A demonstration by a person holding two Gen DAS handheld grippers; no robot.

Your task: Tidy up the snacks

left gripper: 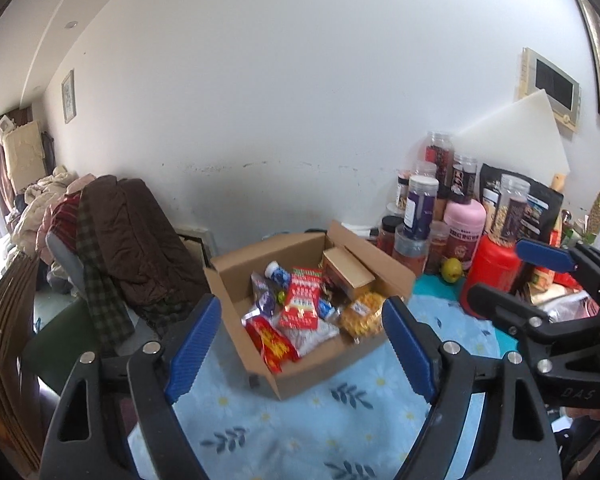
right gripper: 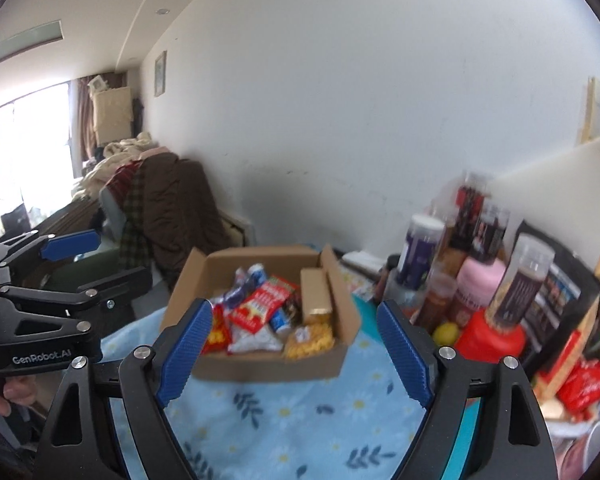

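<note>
Your left gripper (left gripper: 302, 344) stands wide open with nothing between its blue ribbed pads. Your right gripper (right gripper: 294, 350) is likewise spread wide and empty. Both are aimed at the open brown cardboard box (left gripper: 316, 368), and both sit short of its near wall, above the pale blue floral cloth (left gripper: 300, 432) that covers the table.

The snacks lie inside that box: a red rectangular packet with white print (left gripper: 302, 300) at the centre, a red and yellow foil pouch (left gripper: 272, 340) toward the near-left corner, a clear bag of yellow pieces (left gripper: 362, 314) at the near-right, small blue and white wrappers (left gripper: 276, 274) toward the far-left, and a tan rectangular carton (left gripper: 346, 274) leaning against the far-right wall.

Risks, as judged from here:
- The packets overlap. A wide gripper closing on one is likely to pinch its neighbour as well.
- The box looks light, with loose flaps. A pad catching a flap could drag or tip it on the cloth.
- Right of the box stands a crowd of jars, among them a pink plastic jar (left gripper: 464, 228) and a red plastic container (left gripper: 488, 276). A sideways swing of your right gripper could topple them.
- The right wrist view is blurred, so fine detail there cannot be trusted.
</note>
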